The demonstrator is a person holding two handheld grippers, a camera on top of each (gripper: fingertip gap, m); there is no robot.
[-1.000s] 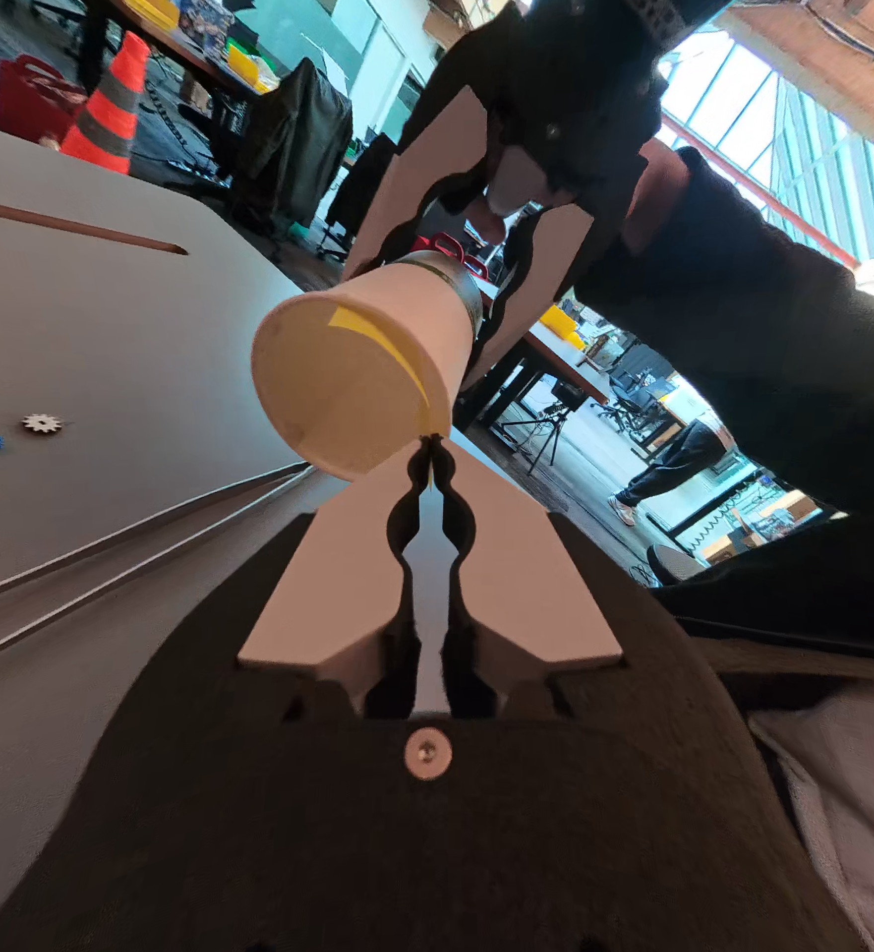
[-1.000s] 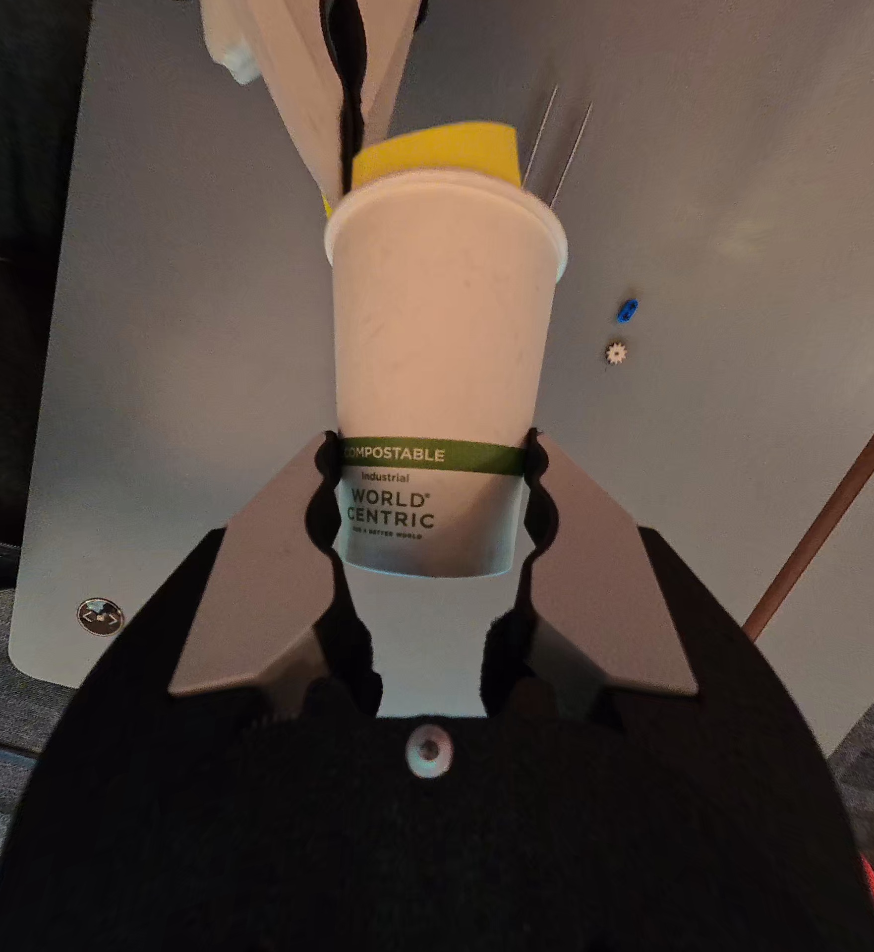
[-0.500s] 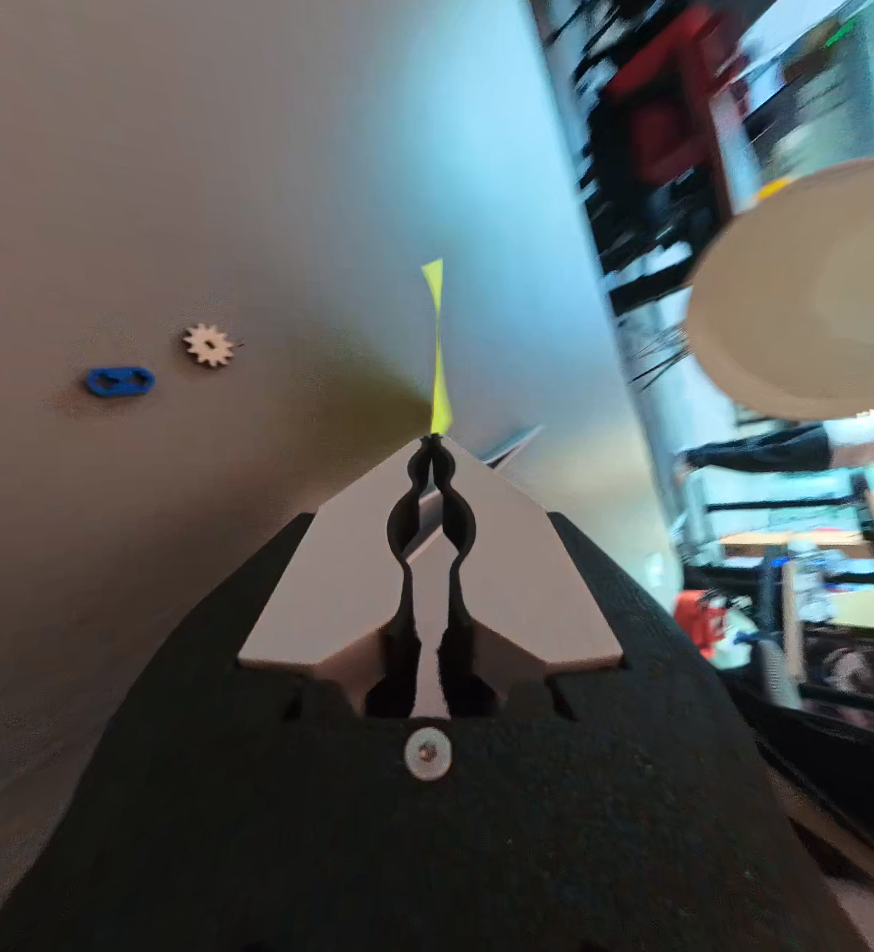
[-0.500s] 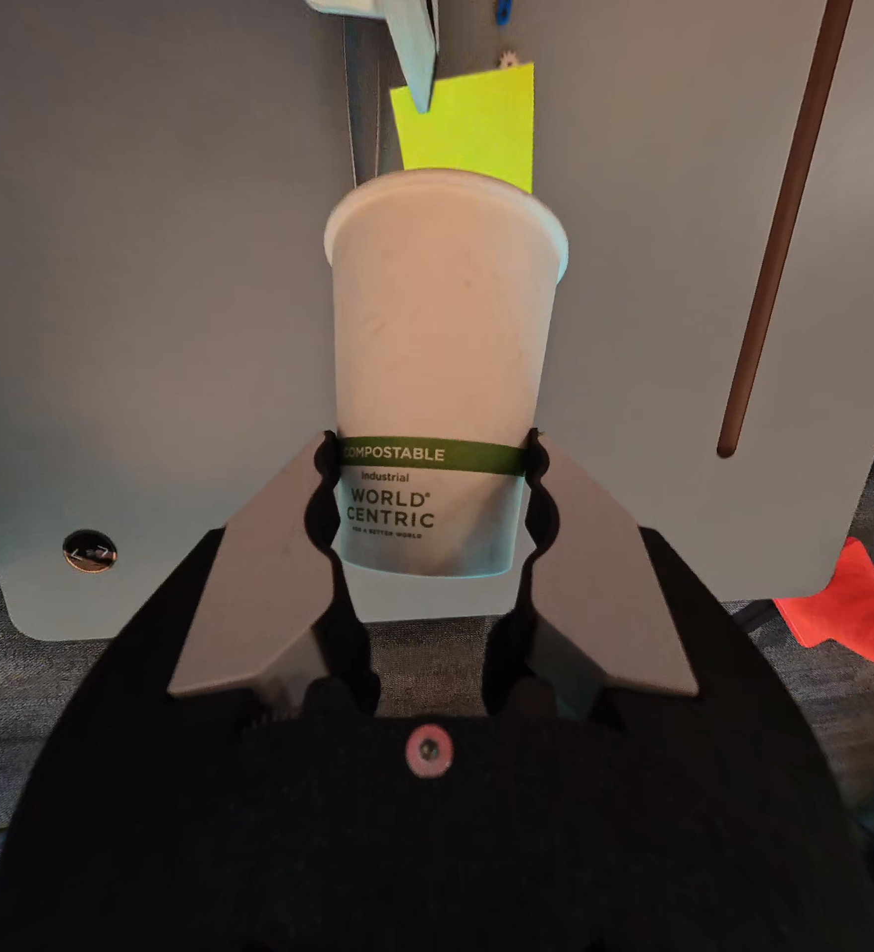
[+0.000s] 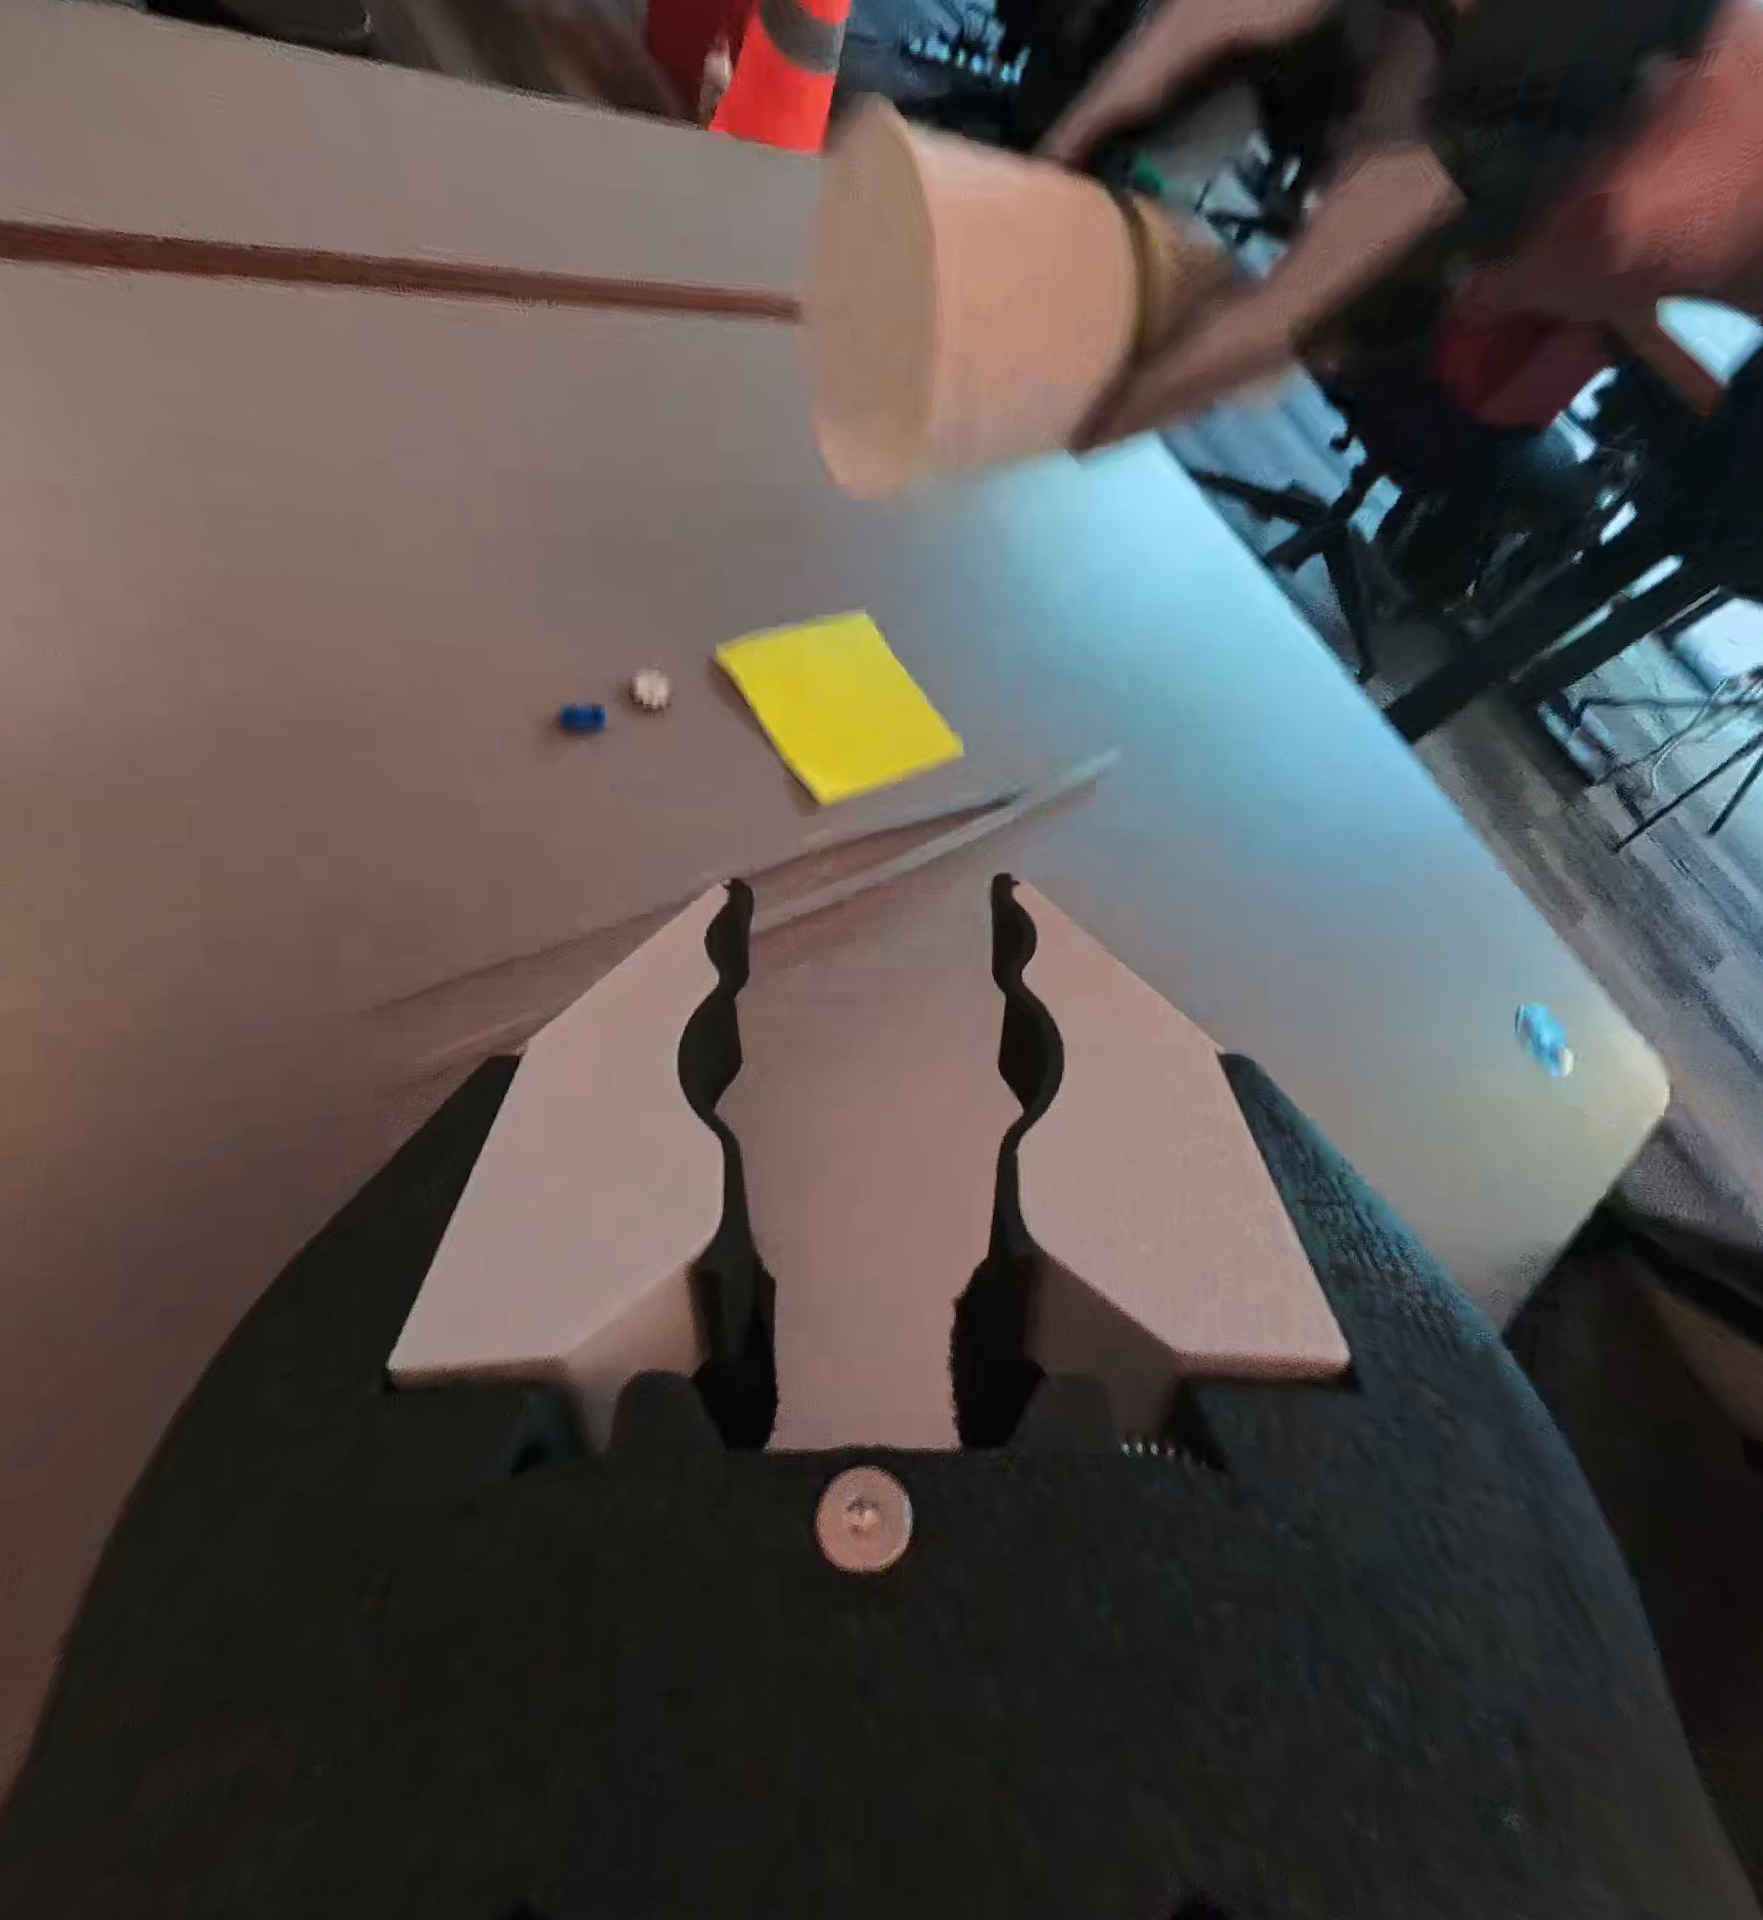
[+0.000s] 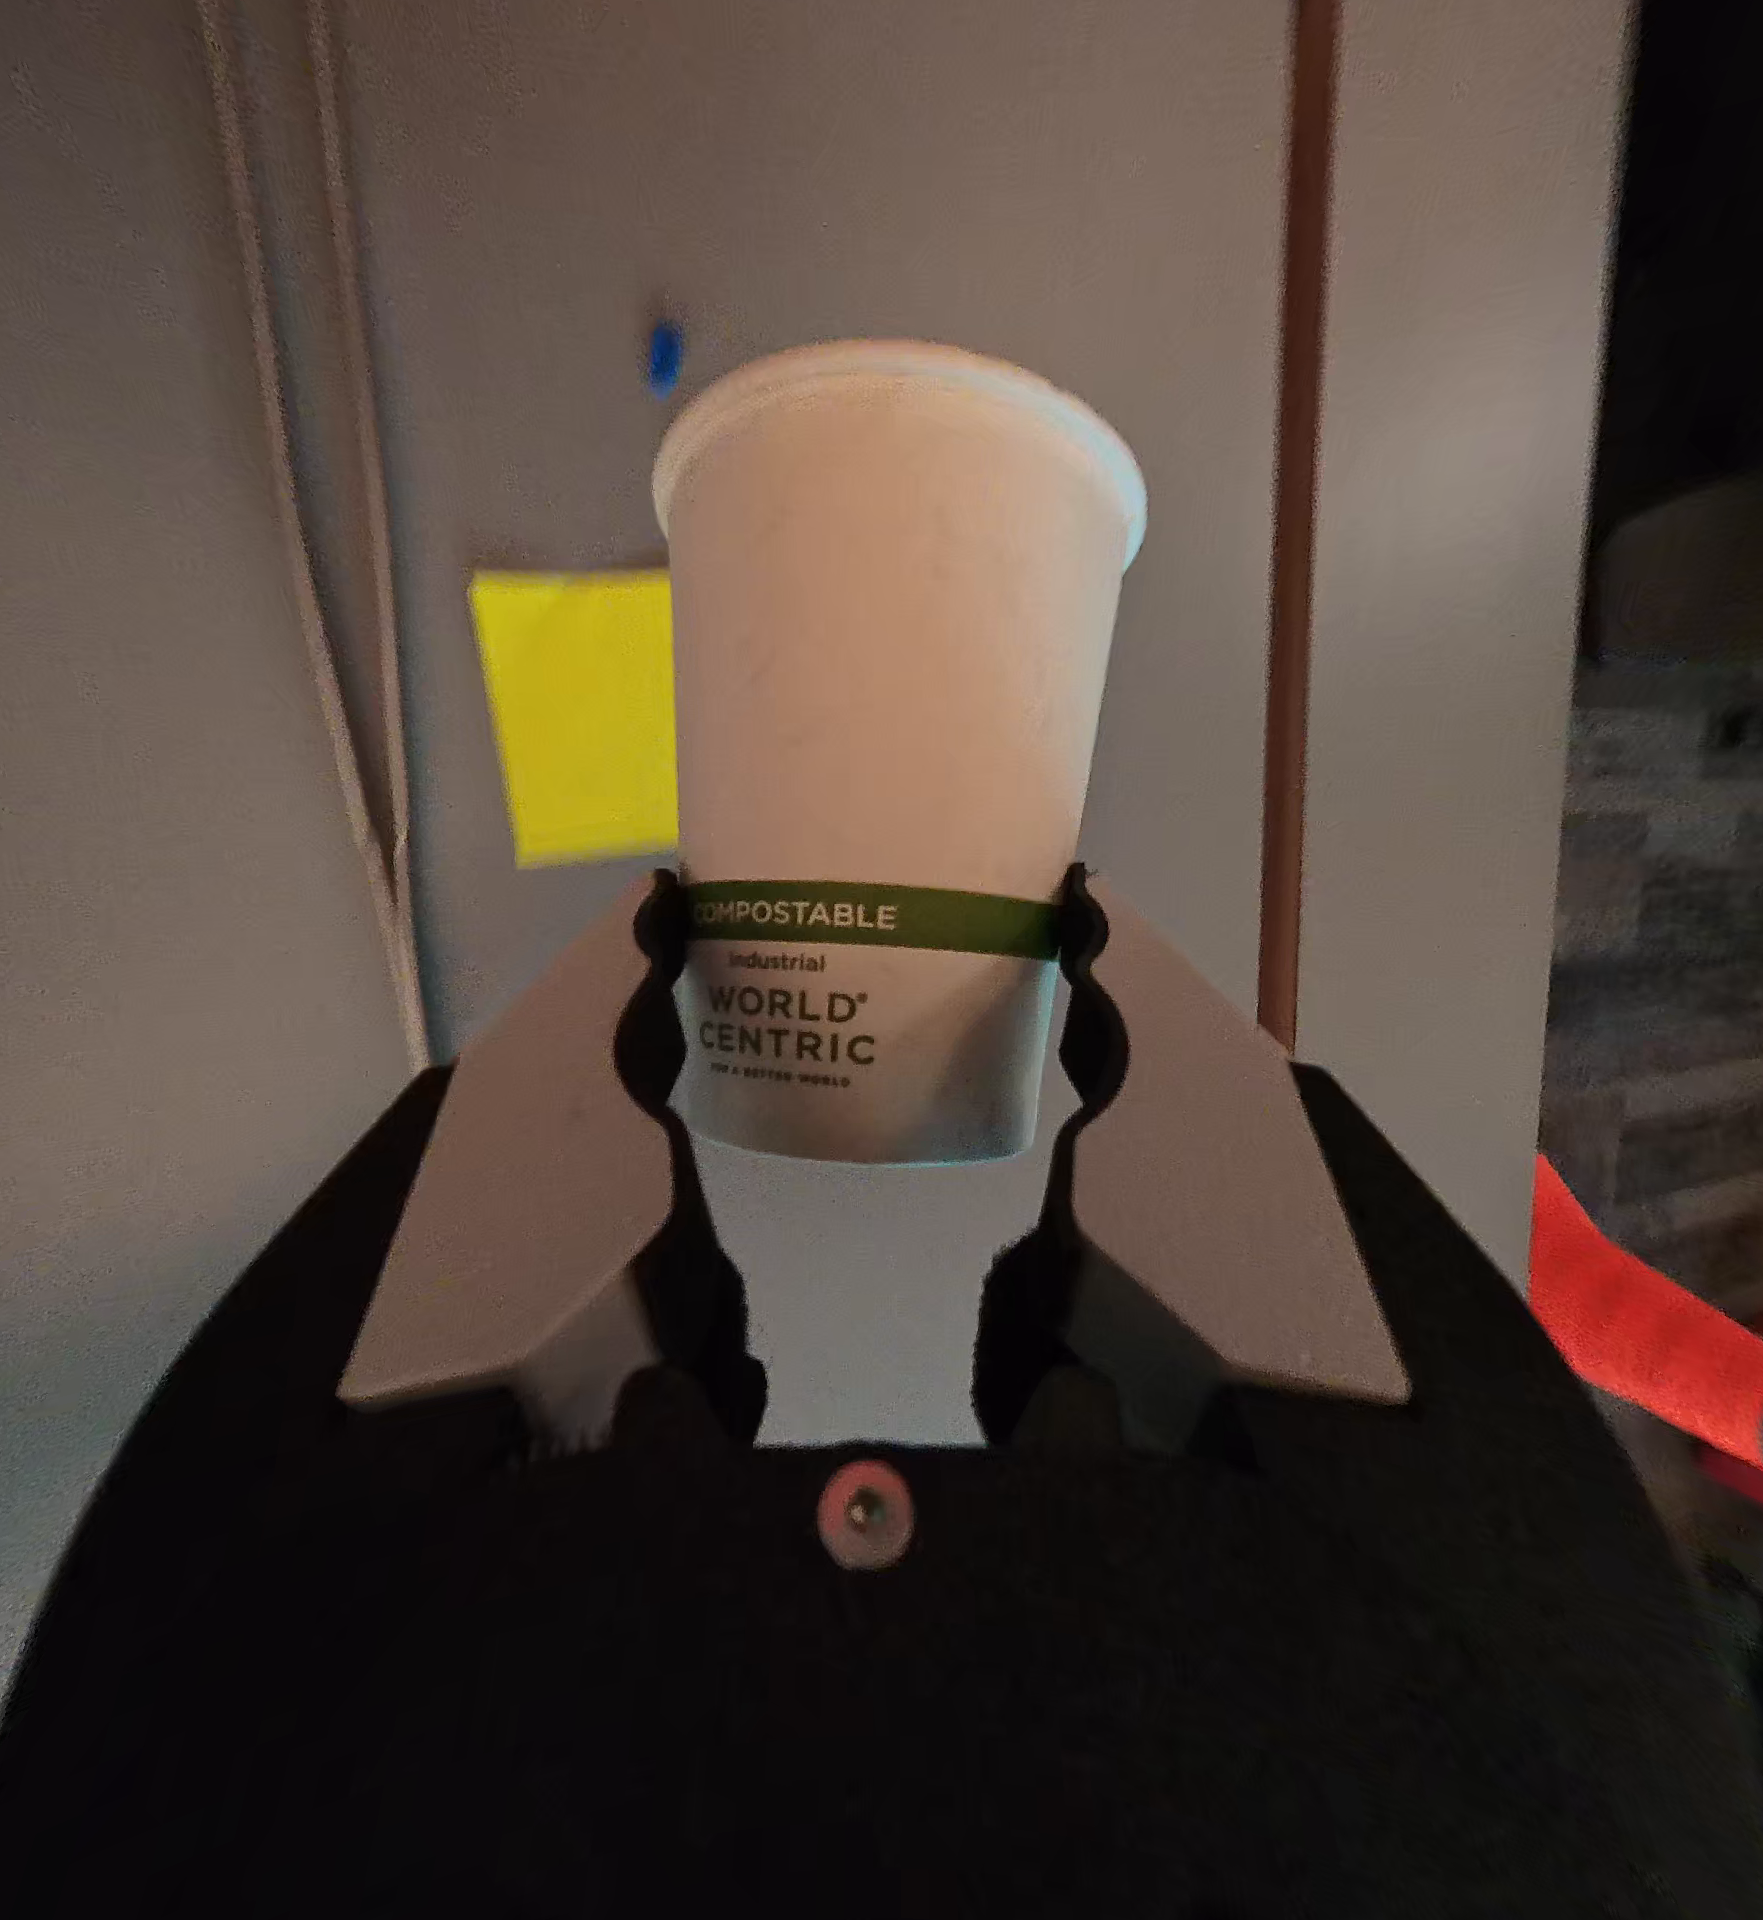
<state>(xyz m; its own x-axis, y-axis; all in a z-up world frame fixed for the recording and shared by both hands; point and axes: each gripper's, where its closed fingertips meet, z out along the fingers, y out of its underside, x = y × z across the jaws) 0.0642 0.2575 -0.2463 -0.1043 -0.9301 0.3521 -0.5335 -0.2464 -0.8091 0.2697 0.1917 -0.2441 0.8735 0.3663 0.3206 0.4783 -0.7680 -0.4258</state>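
My right claw (image 6: 864, 914) pinches a white paper cup (image 6: 892, 665) near its base, one finger on each side just at the green band, with the cup's open rim pointing away from the camera and out over the grey worktop (image 6: 129, 623). In the left wrist view the same cup (image 5: 970, 312) hangs in the air above the worktop (image 5: 233, 520), tipped on its side and blurred, with the right claw's fingers behind it too smeared to make out clearly.

My left claw (image 5: 864, 894) is spread apart and grips nothing; only bare worktop shows between its fingers. Ahead of it, flat on the surface, lies a yellow sticky note (image 5: 837, 704), apart from the fingertips. Just left of the note sit a small pale gear (image 5: 650, 688) and a small blue piece (image 5: 582, 717), close beside one another. From the right wrist view the note (image 6: 581, 717) lies to the left of the cup and partly behind it, and the blue piece (image 6: 663, 358) shows just beyond the cup's rim.

A long brown slot (image 6: 1298, 520) runs along the worktop to the right of the cup, and two thin seam lines (image 6: 316, 520) run to the left of the note. An orange traffic cone (image 5: 783, 62) stands beyond the far edge of the worktop.
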